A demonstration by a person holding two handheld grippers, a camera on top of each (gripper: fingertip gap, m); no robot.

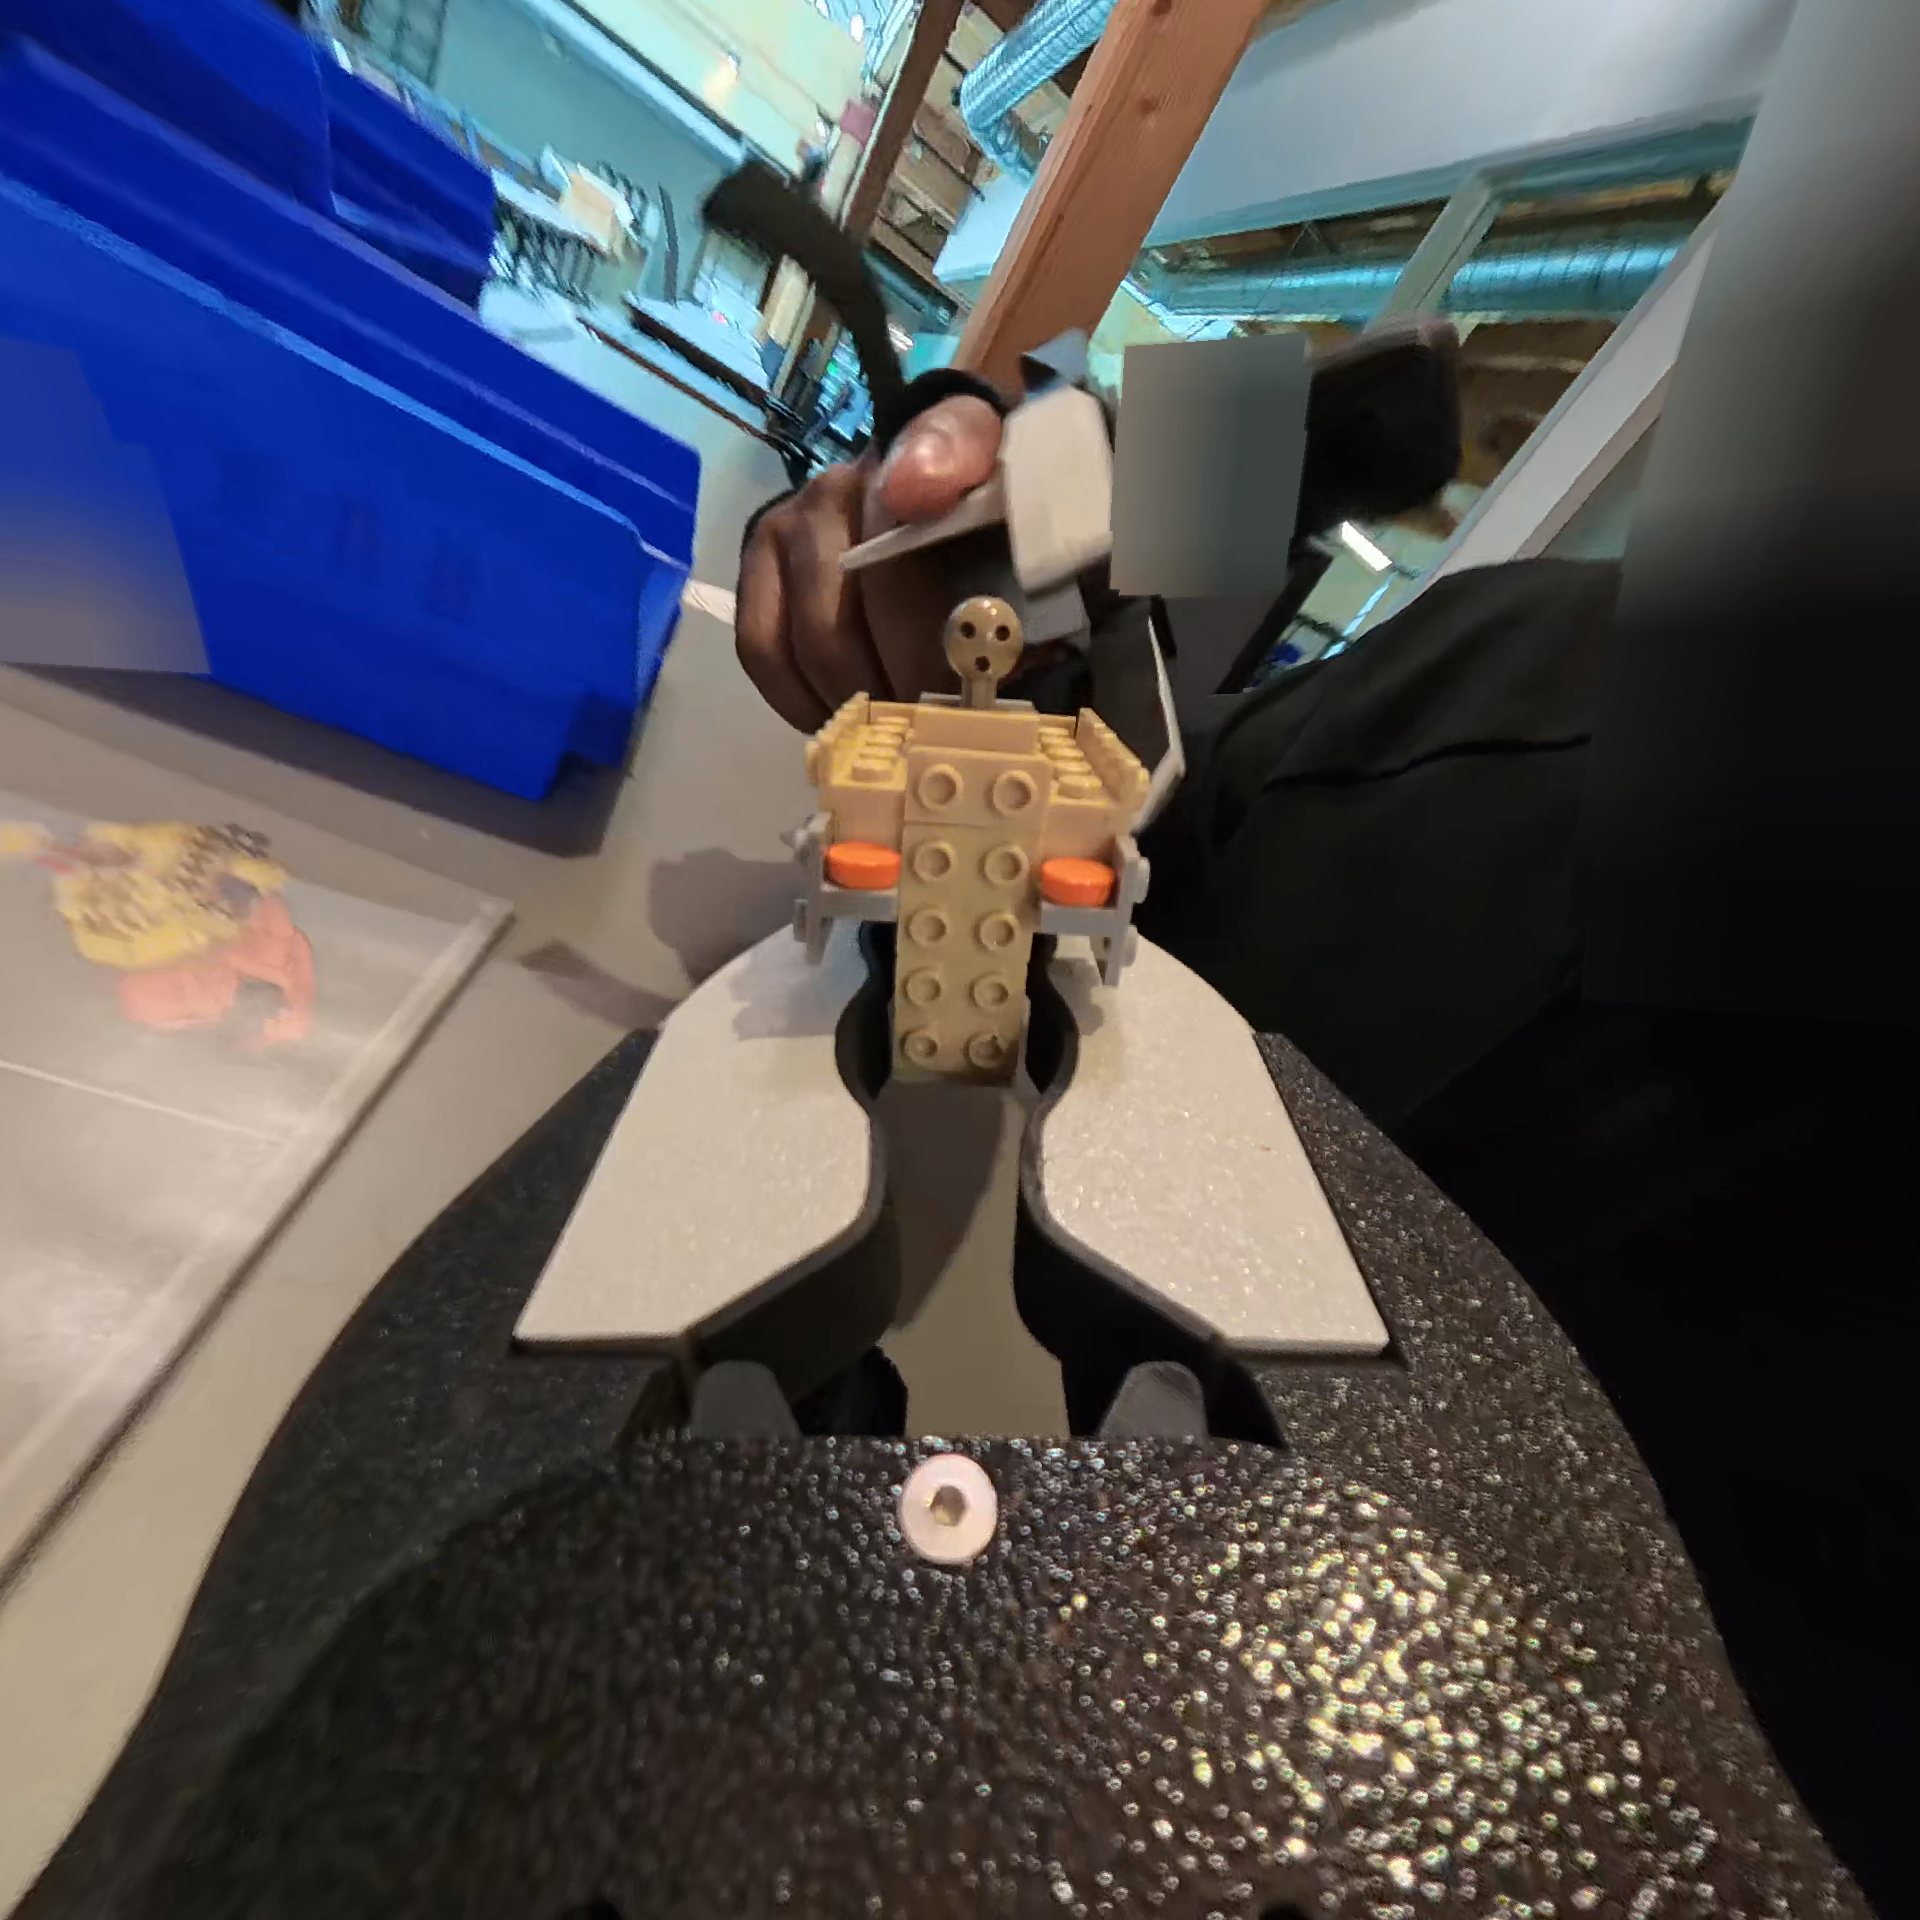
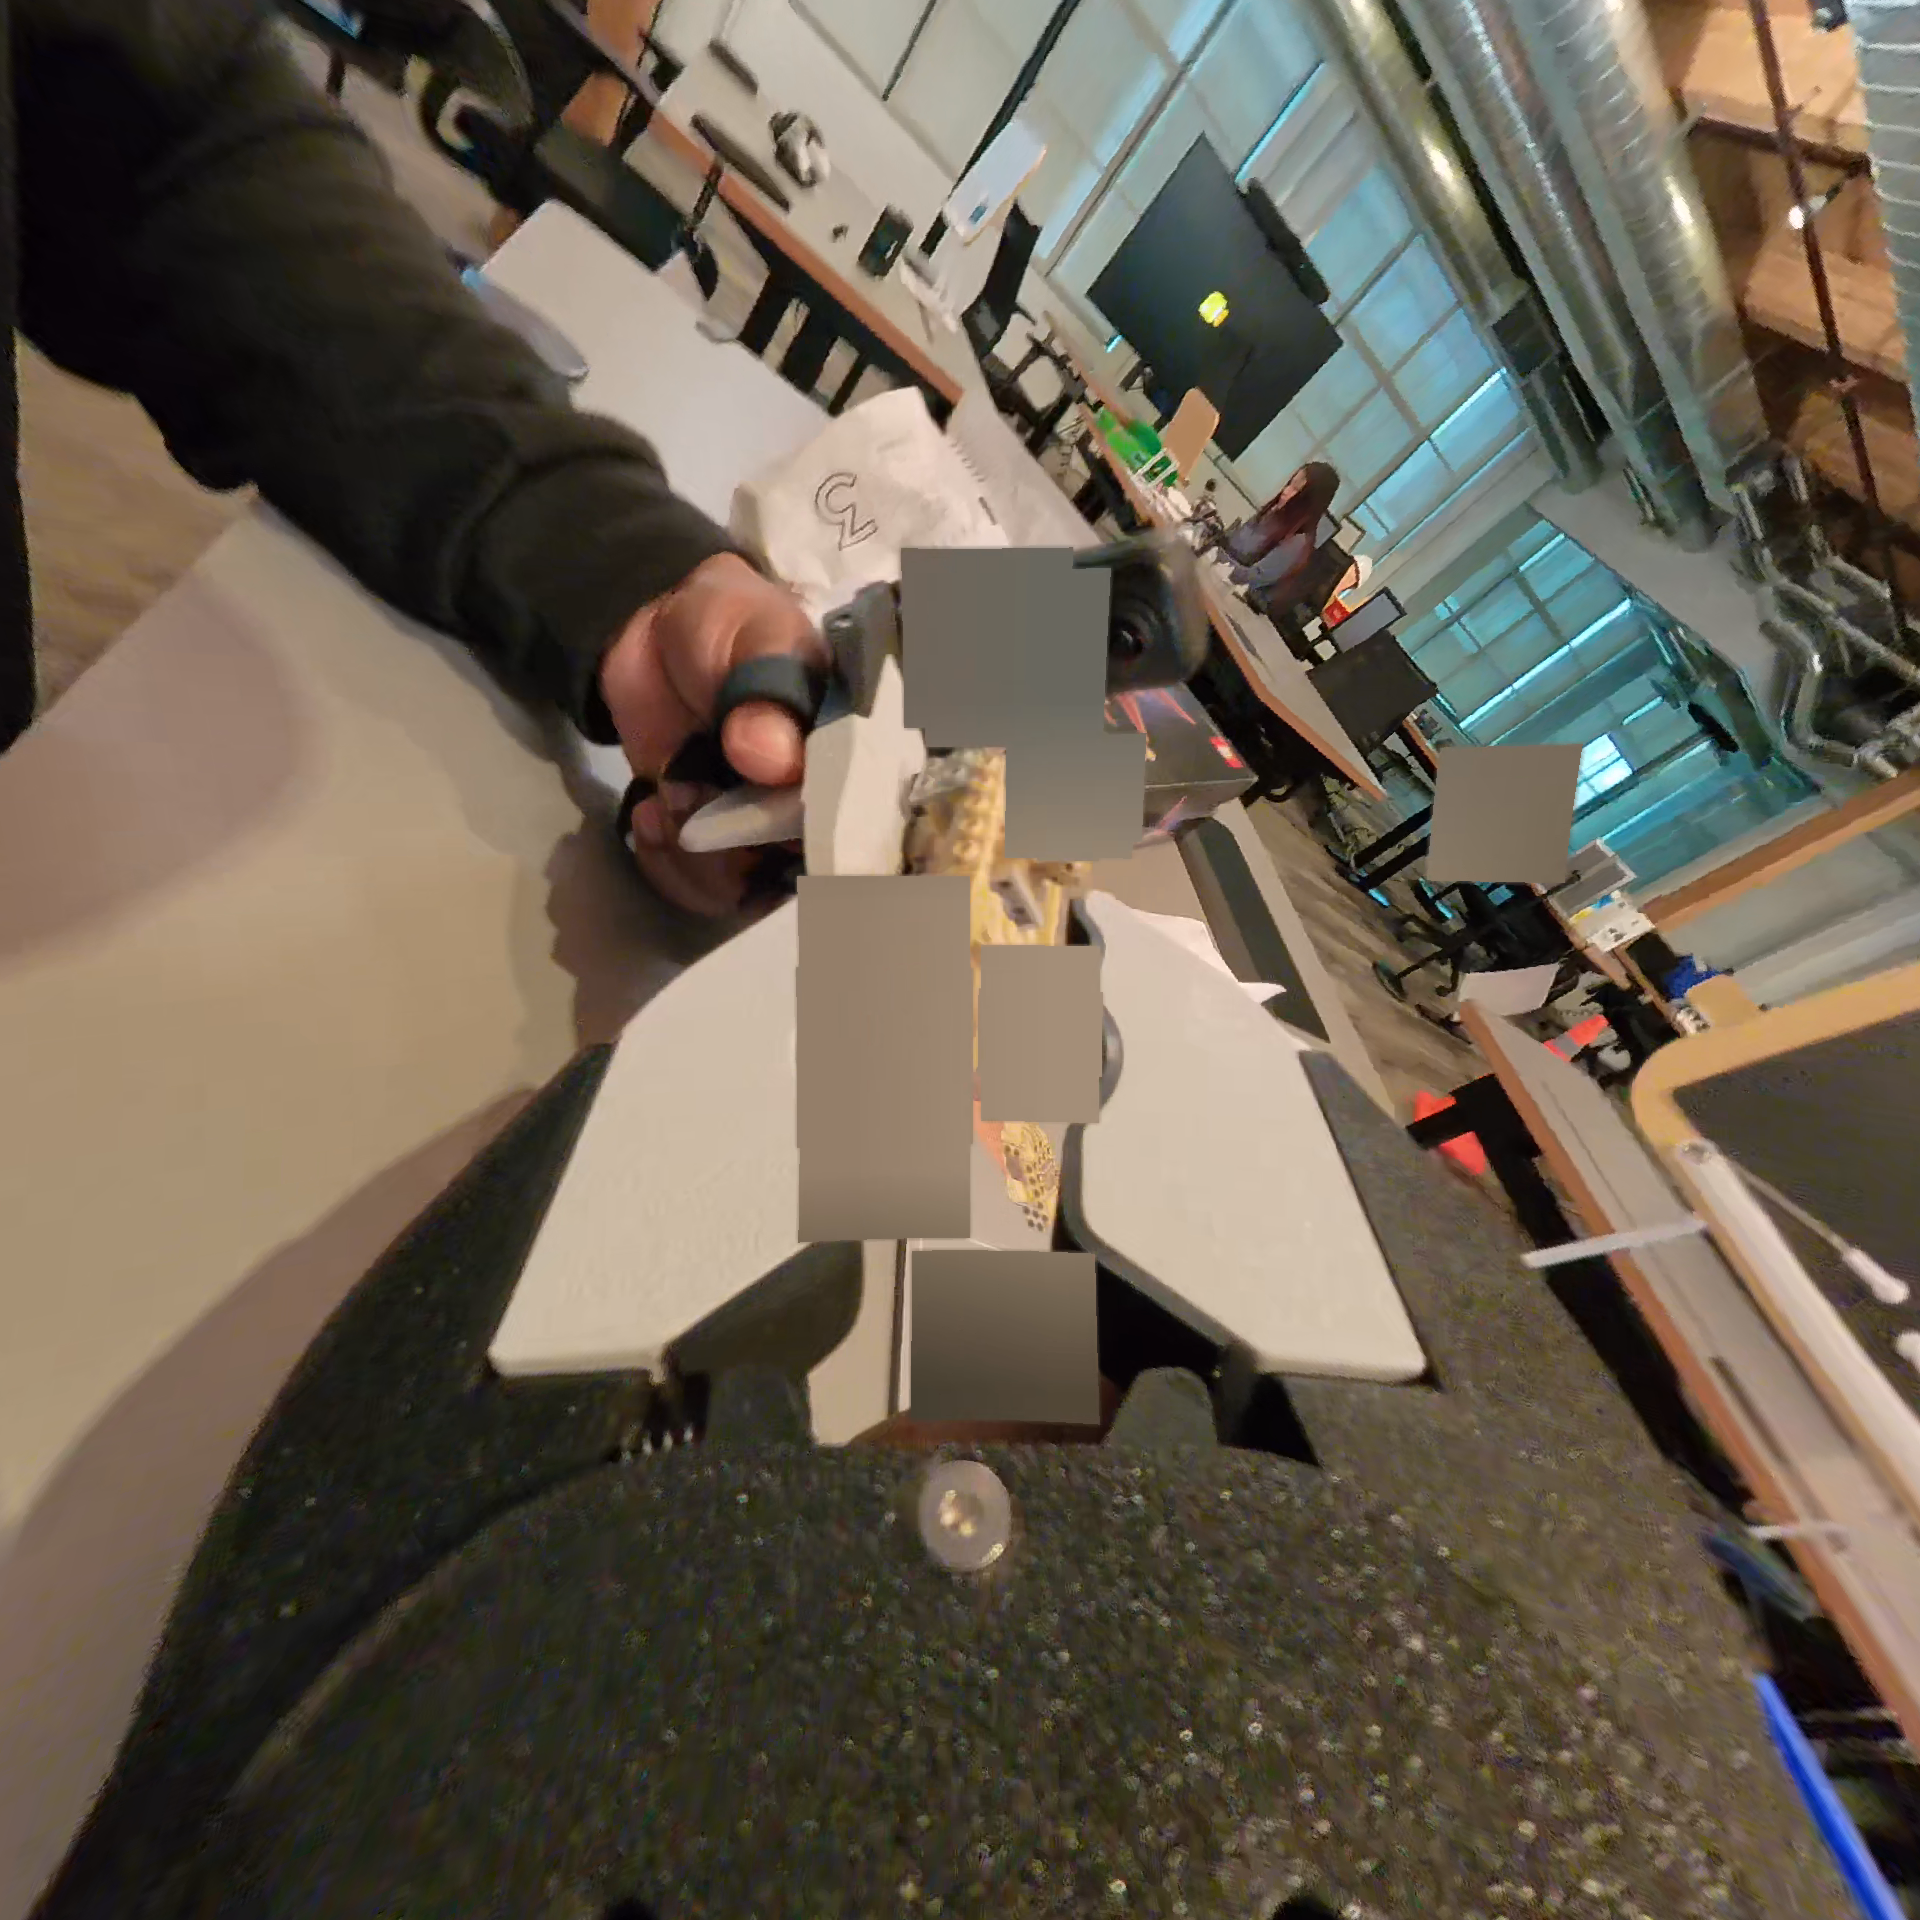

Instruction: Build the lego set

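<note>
My left gripper (image 1: pixel 961 1003) is shut on the long tan brick stem of a tan lego model (image 1: pixel 971 800), which it holds up above the table. The model has two orange round studs (image 1: pixel 860 864), grey side brackets and a small tan ball head (image 1: pixel 984 631). Behind it, a hand (image 1: pixel 821 582) holds the right gripper's grey body (image 1: pixel 1049 488), with one thin finger (image 1: pixel 1166 727) by the model's right side. In the right wrist view, tan lego (image 2: pixel 1023 899) shows between my right gripper's fingers (image 2: pixel 1195 1091). Mosaic patches hide the gap.
Blue bins (image 1: pixel 343 499) stand at the back left of the grey table (image 1: pixel 582 831). A clear bag or sheet showing yellow and orange pieces (image 1: pixel 187 925) lies at the left. A person's black sleeve (image 2: pixel 343 343) reaches in. White crumpled paper (image 2: pixel 883 478) lies behind the hand. Both grippers' tips are close together, under 4 cm apart.
</note>
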